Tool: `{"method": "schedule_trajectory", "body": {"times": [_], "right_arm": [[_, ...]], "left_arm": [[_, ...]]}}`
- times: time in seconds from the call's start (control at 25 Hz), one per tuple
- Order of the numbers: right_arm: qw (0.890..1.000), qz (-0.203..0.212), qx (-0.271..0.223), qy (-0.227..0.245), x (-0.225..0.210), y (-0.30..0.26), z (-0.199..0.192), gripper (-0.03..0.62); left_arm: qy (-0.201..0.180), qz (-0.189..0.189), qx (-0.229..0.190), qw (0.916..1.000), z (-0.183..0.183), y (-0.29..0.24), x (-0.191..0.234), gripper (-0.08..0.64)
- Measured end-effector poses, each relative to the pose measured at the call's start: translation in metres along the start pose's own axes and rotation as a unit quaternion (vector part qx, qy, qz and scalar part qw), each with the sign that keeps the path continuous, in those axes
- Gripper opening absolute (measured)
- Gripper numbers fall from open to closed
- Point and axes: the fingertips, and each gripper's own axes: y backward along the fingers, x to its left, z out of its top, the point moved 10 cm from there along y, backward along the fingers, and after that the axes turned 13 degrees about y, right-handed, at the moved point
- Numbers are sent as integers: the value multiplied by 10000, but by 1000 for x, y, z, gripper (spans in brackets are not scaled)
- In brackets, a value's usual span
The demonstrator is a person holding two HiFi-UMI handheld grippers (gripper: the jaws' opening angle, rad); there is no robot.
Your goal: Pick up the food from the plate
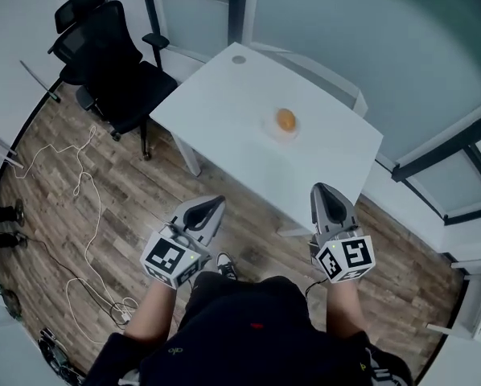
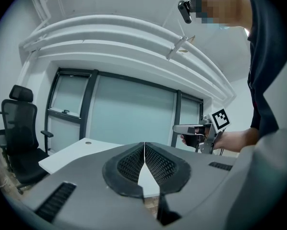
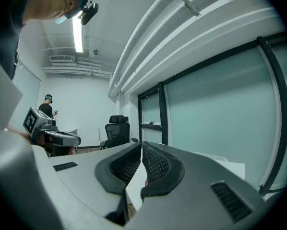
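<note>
Left tool (image 1: 216, 203), right tool (image 1: 322, 188) closed, short of table (image 1: 224, 103) edge; food (image 1: 285, 120) beyond.

food (image 1: 285, 119): small, round, orange-brown, whole; sits in the middle of the plate
plate (image 1: 277, 133): small, pale, flat on the white table (image 1: 224, 103), right of its middle

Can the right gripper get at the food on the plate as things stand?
Probably not yet: the right gripper is shut and held short of the white table's edge, while the orange food sits mid-table on its plate. Nothing blocks the path, though.
</note>
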Motion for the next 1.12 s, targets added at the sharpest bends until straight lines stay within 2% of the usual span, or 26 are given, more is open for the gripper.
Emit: {"method": "schedule_trajectory", "body": {"times": [0.16,0.44,0.6,0.84,0.88,0.96,1.12], "right_arm": [[9998,-112,143,-42,-5,-24,-4,25],[9991,67,400,-121,-22,-68,-19,26],[9981,298,522,-108,-49,-107,-37,26],[9947,502,861,235,-98,-181,-68,31],[9934,593,952,236,-106,-195,-76,43],[9893,830,1173,238,-119,-222,-93,137],[9797,1166,1607,276,-139,-273,-130,249]], "left_arm": [[-22,-138,52,9999,8,-19,23,23],[39,-102,145,9998,12,-46,51,23],[136,150,176,9996,18,-71,63,23],[116,588,209,9980,27,-109,84,23],[151,664,214,9974,28,-116,87,23],[296,831,249,9958,29,-128,92,23],[425,1101,403,9922,21,-143,106,23]]}}
